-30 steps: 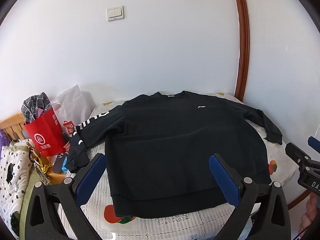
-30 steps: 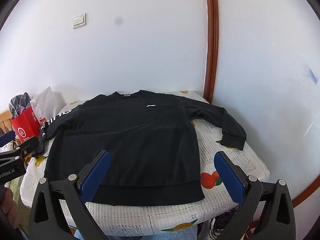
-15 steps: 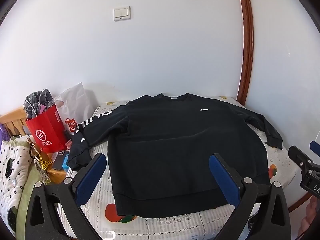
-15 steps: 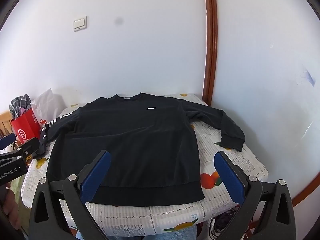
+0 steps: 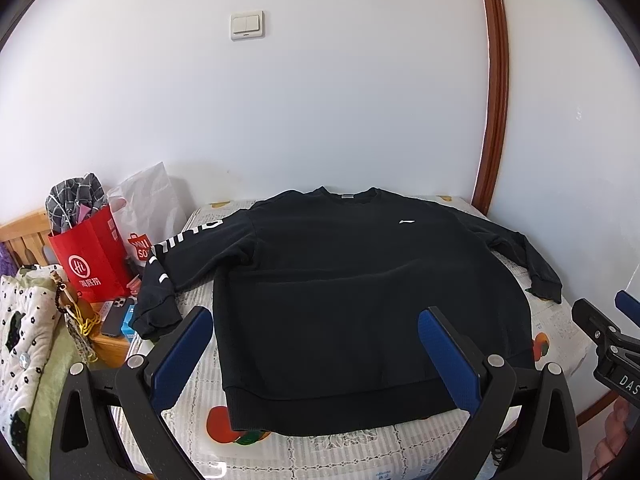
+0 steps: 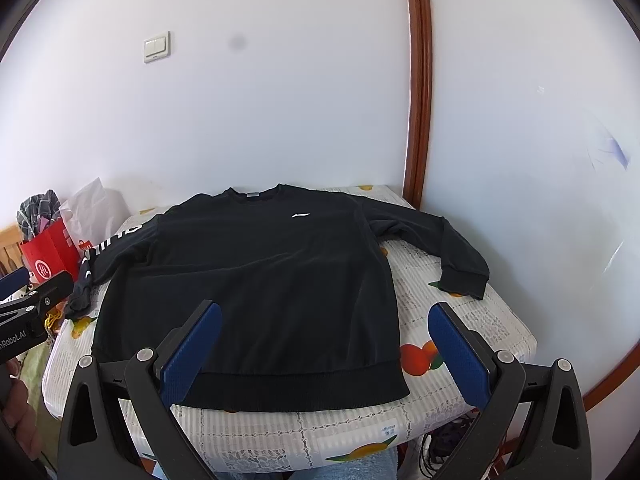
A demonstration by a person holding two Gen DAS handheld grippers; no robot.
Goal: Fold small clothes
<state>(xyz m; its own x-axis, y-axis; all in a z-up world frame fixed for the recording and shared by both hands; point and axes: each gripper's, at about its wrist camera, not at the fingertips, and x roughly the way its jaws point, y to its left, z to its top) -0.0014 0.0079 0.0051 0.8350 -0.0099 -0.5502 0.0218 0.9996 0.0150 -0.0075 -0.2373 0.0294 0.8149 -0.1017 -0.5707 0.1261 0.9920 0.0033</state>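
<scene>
Closest in, both claws hang spread wide with nothing in them: the left gripper (image 5: 314, 340) over the near hem, the right gripper (image 6: 324, 338) a little further along toward the near right corner. Neither touches cloth.

Under them, a black sweatshirt (image 6: 248, 280) lies face up and flat on the table (image 6: 460, 328), which wears a white lace-patterned cover printed with fruit. The hem sits at the near edge and the collar points to the far wall. The plain sleeve (image 6: 444, 248) angles out across the cover on the right. The lettered sleeve (image 5: 188, 248) runs left, its cuff drooping off the table's edge.

I'd say folding hasn't begun; the garment is only spread. The likely opener is a sleeve brought in over the body, so each claw needs to drop onto a cuff or shoulder and pinch one layer cleanly.

As for writing: a small white swoosh-like mark on the chest, and big white letters down the left sleeve, only partly readable. Beyond the table's left side stands a red paper bag (image 5: 90, 256) with a circled logo and Chinese characters I can't make out. On the far wall is a light switch (image 5: 247, 25).
</scene>
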